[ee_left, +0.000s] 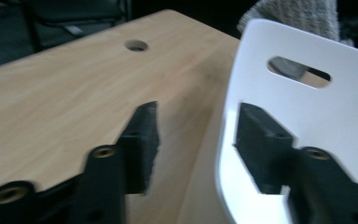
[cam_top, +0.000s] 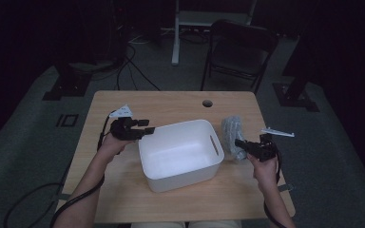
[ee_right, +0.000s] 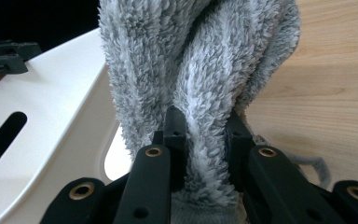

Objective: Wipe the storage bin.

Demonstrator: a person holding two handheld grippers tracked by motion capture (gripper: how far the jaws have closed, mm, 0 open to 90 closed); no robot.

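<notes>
Clearly the right gripper [ee_right: 200, 130] pinched a fold of the fluffy grey cloth [ee_right: 200, 60] between its jaws, the cloth bunched just beyond them beside the white bin [cam_top: 180, 154]. The left gripper [ee_left: 196, 140] stood with jaws spread astride the bin's wall, one inside, one outside, pads not pressing. To do the step well, the left jaws probably needed to close on that wall and steady the bin, while the right lifted the cloth clear of the rim before lowering it inside.

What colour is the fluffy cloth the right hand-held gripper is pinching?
Grey; the fluffy cloth shows best in the right gripper view, beside the white bin.
</notes>
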